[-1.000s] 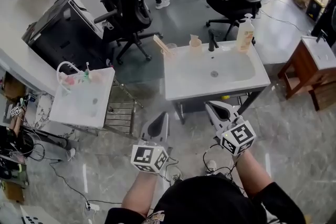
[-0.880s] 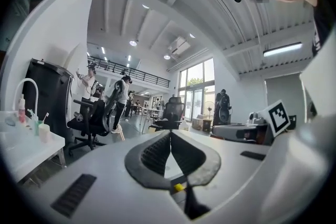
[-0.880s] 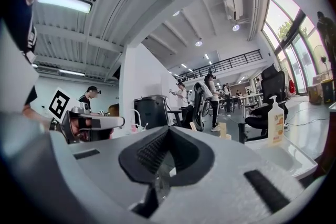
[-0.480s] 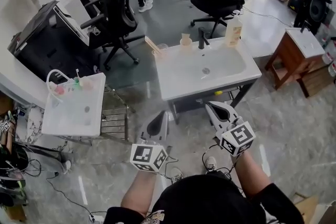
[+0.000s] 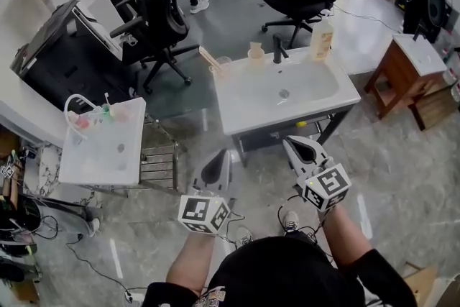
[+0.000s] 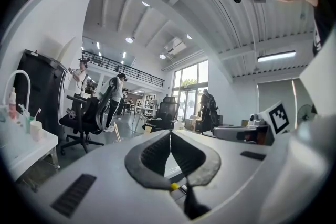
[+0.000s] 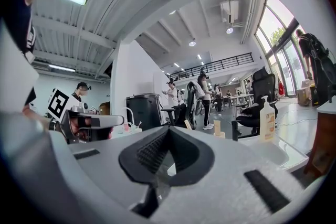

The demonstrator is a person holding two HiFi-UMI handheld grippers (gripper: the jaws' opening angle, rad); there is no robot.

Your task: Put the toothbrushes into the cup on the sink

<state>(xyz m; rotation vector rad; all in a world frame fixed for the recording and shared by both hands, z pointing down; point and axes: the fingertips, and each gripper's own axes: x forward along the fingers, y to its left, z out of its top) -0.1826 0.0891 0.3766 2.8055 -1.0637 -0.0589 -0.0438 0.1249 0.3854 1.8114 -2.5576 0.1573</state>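
Barely any shift this past second: left hand-held gripper [image 5: 221, 154] and right hand-held gripper [image 5: 289, 143] stay pressed together, empty, short of the sink [image 5: 248, 108], where a toothbrush [image 5: 209, 57] leans at the clear cup [image 5: 221, 67], back-left corner.
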